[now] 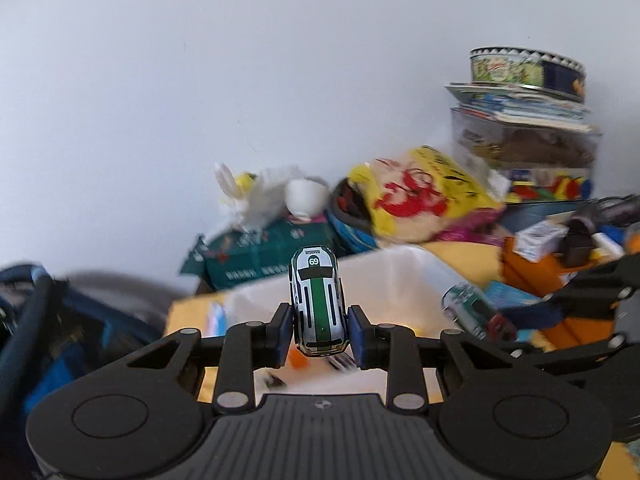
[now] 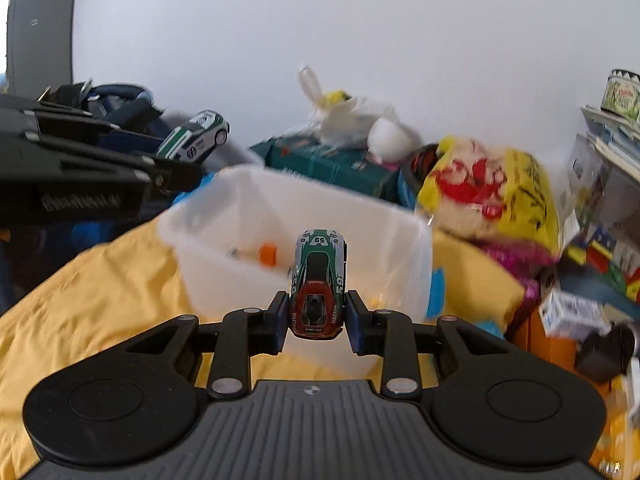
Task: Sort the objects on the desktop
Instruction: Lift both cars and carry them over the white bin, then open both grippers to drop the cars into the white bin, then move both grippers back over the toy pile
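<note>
My left gripper (image 1: 319,334) is shut on a white toy car with a green stripe (image 1: 318,300), its nose pointing away and up. The same car (image 2: 196,140) shows at the upper left of the right wrist view. My right gripper (image 2: 317,322) is shut on a green and red toy car (image 2: 319,284), also nose forward. That car (image 1: 476,314) appears blurred at the right in the left wrist view. Both cars hang above a translucent white plastic bin (image 2: 400,220) that stands on a yellow cloth (image 2: 100,280). A small orange block (image 2: 267,255) lies inside the bin.
Behind the bin lie a dark green box (image 2: 328,164), a white plastic bag (image 2: 352,120) and a yellow and red bag (image 2: 492,192). A stack of boxes, papers and a round tin (image 1: 528,68) rises at the right. A dark blue backpack (image 1: 48,320) sits left.
</note>
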### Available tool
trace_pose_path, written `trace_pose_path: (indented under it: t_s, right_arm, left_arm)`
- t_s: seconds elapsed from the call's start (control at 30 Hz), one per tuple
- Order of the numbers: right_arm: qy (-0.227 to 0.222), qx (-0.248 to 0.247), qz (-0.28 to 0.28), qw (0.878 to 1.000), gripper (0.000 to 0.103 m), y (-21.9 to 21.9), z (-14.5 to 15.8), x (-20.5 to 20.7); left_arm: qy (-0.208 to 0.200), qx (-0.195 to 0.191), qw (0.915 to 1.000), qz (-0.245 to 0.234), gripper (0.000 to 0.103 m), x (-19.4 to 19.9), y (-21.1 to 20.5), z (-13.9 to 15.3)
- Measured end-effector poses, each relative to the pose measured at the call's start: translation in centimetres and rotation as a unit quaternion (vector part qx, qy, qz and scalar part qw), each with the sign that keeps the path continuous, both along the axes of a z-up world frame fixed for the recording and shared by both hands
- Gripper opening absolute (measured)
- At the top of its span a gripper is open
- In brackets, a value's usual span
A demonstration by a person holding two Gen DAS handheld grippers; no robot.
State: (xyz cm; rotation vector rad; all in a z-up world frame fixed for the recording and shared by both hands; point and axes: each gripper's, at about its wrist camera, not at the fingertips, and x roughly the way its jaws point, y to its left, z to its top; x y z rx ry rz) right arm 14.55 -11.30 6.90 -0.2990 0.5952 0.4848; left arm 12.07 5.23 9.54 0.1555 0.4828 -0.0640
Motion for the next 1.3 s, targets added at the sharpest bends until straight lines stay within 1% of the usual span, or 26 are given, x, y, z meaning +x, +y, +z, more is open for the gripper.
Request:
trace_pose_path:
  t_s: [0.07, 0.13, 0.2, 0.27, 0.37, 0.43, 0.5, 0.6, 0.67, 0.77, 0.83, 0.93, 1.03, 1.07, 1.17, 1.3]
  right_arm:
    - [0.001, 0.004, -0.009, 1.000, 0.033, 0.6, 0.0, 1.7]
    - [-0.003, 0.001, -0.018, 1.000, 0.033, 1.2, 0.0, 3.2]
    - [-0.009, -0.007, -0.027, 1.000, 0.033, 1.8, -0.2, 4.7]
    - [-0.006, -0.013, -0.027, 1.000, 0.033, 2.3, -0.6, 5.8]
    - [0.017, -0.025, -0.033, 0.999, 0.033, 3.0, -2.1, 7.2]
    - [0.033, -0.028, -0.036, 0.998, 0.034, 3.3, -3.1, 7.8]
    - [0.036, -0.030, -0.043, 0.998, 0.036, 3.4, -3.6, 7.9]
    - [0.033, -0.025, -0.042, 0.998, 0.036, 3.2, -3.4, 7.1]
    - [0.026, -0.017, -0.045, 0.998, 0.036, 3.0, -2.9, 6.5]
    - [0.016, 0.008, -0.048, 0.999, 0.040, 2.6, -2.2, 4.8]
    - [0.018, 0.022, -0.043, 0.999, 0.041, 2.2, -2.1, 3.6]
    - [0.021, 0.025, -0.034, 0.999, 0.041, 1.7, -2.5, 1.8]
    - [0.030, 0.023, -0.030, 0.999, 0.041, 1.1, -3.4, 0.1]
    - [0.035, 0.023, -0.029, 0.999, 0.041, 0.8, -3.8, -0.4]
    - [0.048, 0.013, -0.025, 0.998, 0.041, 0.3, -5.0, -2.0]
    - [0.065, 0.011, -0.022, 0.998, 0.041, -0.2, -5.9, -3.7]
  left_arm:
    - [0.011, 0.002, 0.9999, 0.007, 0.033, 2.3, 0.4, -0.5]
    - [0.026, -0.012, 0.9995, 0.015, 0.033, 4.2, 0.6, -1.2]
    - [0.044, -0.014, 0.9986, 0.025, 0.033, 5.7, 0.4, -2.4]
    - [0.052, -0.005, 0.9983, 0.024, 0.033, 6.5, 0.2, -3.6]
    - [0.077, 0.000, 0.9967, 0.028, 0.033, 7.4, 0.1, -5.4]
    - [0.090, -0.006, 0.9954, 0.034, 0.034, 7.7, 0.3, -6.0]
    - [0.095, -0.015, 0.9945, 0.040, 0.035, 7.6, 0.6, -6.1]
    - [0.076, -0.019, 0.9964, 0.033, 0.039, 6.4, 0.8, -5.3]
    - [0.060, -0.024, 0.9974, 0.032, 0.039, 5.5, 0.9, -4.6]
    - [0.043, -0.036, 0.9980, 0.028, 0.043, 3.1, 1.1, -3.8]
    - [0.038, -0.041, 0.9982, 0.024, 0.045, 1.4, 1.2, -3.5]
    - [0.037, -0.044, 0.9981, 0.020, 0.046, -1.3, 1.1, -4.0]
    - [0.032, -0.035, 0.9986, 0.022, 0.048, -3.8, 0.8, -5.4]
    - [0.039, -0.037, 0.9983, 0.023, 0.050, -4.3, 0.7, -6.0]
    - [0.073, -0.050, 0.9958, 0.025, 0.050, -5.6, 0.4, -8.0]
    - [0.093, -0.054, 0.9939, 0.025, 0.050, -7.5, -0.2, -9.4]
